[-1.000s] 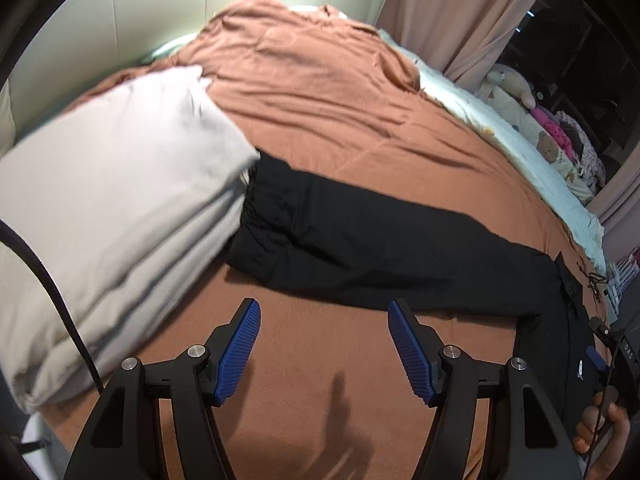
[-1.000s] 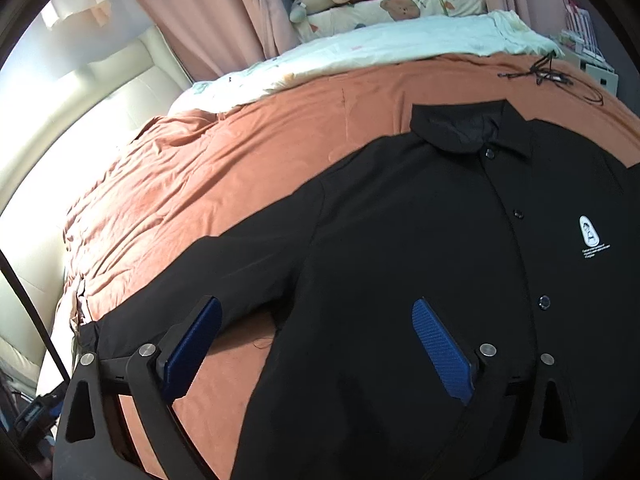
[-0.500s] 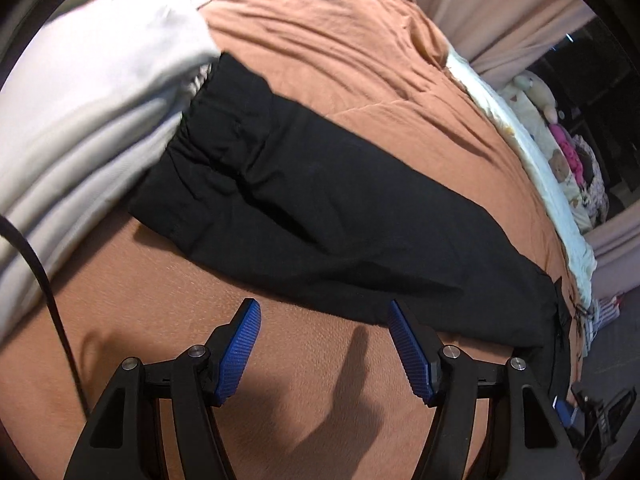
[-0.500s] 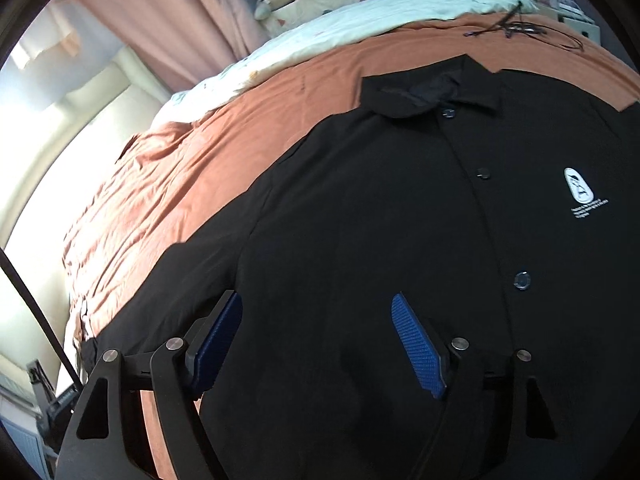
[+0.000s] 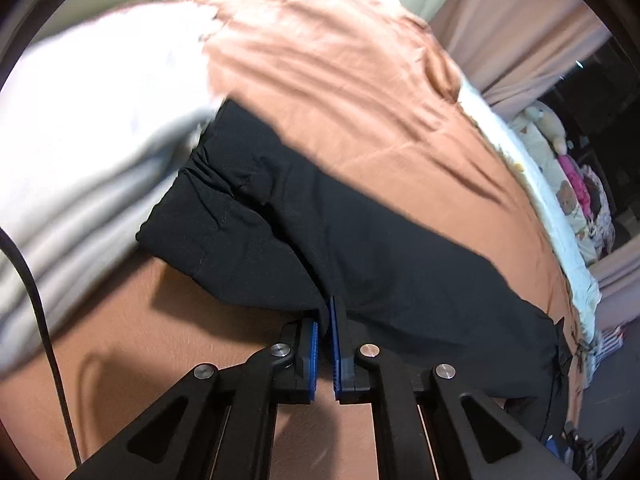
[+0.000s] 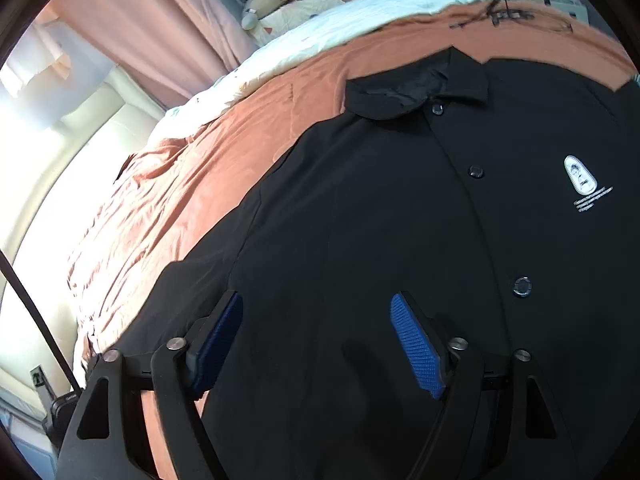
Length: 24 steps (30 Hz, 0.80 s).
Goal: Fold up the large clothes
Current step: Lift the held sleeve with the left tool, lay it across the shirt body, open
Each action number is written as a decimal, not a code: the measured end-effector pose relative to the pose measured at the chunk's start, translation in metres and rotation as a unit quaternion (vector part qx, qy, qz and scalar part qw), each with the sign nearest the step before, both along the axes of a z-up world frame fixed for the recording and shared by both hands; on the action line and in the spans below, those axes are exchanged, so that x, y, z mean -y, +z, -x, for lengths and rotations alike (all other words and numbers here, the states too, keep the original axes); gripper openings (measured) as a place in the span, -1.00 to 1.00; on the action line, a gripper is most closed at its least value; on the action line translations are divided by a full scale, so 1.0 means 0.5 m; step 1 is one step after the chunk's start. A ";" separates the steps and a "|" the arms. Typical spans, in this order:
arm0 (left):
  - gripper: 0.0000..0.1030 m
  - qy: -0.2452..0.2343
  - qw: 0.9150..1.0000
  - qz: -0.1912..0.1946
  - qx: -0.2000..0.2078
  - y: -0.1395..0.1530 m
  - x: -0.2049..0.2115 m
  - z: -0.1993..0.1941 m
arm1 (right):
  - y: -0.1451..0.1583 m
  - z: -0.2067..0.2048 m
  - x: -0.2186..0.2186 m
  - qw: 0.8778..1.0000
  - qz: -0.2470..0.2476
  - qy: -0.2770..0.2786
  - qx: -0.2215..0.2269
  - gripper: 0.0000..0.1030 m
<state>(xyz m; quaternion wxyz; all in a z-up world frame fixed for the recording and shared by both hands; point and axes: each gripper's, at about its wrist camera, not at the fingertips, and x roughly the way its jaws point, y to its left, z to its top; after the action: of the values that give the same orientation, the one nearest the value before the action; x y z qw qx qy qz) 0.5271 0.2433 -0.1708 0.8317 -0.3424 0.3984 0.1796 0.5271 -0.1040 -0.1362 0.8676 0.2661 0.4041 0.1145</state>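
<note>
A black button-up jacket (image 6: 420,220) with a collar and a white chest logo lies spread face up on a rust-orange bedspread (image 6: 192,184). Its long sleeve (image 5: 360,232) stretches across the bedspread (image 5: 360,92) in the left wrist view, cuff end toward the white pillow. My left gripper (image 5: 325,320) is shut on the near edge of the sleeve, the cloth pinched between its blue pads. My right gripper (image 6: 316,320) is open and empty, hovering low over the jacket's body near the armpit.
A white pillow (image 5: 92,132) lies left of the sleeve cuff. A pale quilt (image 6: 340,32) and stuffed toys (image 6: 268,4) line the far side of the bed. Pink curtains (image 6: 160,20) hang behind. A black cable (image 6: 516,16) lies beyond the collar.
My left gripper moved forward to the sleeve edge and closed on it. My right gripper moved farther over the jacket body and stayed open.
</note>
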 end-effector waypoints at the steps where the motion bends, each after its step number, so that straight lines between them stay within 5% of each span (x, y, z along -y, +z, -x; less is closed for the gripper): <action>1: -0.91 -0.006 1.000 -0.014 0.006 0.021 0.003 -0.004 | -0.007 -0.007 0.000 1.000 -0.014 0.002 -0.004 0.07; 10: -0.92 -0.058 0.992 -0.086 0.065 0.192 0.029 -0.067 | -0.053 -0.082 -0.072 0.995 -0.078 0.063 -0.021 -0.42; 22: -0.93 -0.138 0.973 -0.136 0.128 0.368 0.130 -0.159 | -0.121 -0.136 -0.124 0.991 -0.062 0.099 -0.066 -0.60; 24: -0.93 -0.149 0.969 -0.138 0.140 0.393 0.153 -0.167 | -0.115 -0.136 -0.106 0.986 -0.101 0.103 -0.079 -0.60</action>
<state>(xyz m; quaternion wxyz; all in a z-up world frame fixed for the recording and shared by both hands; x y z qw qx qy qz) 0.6104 0.1670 0.0256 0.9358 -0.1832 0.2957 0.0573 0.5950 -0.0510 -0.1935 0.7853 0.3177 0.4828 0.2221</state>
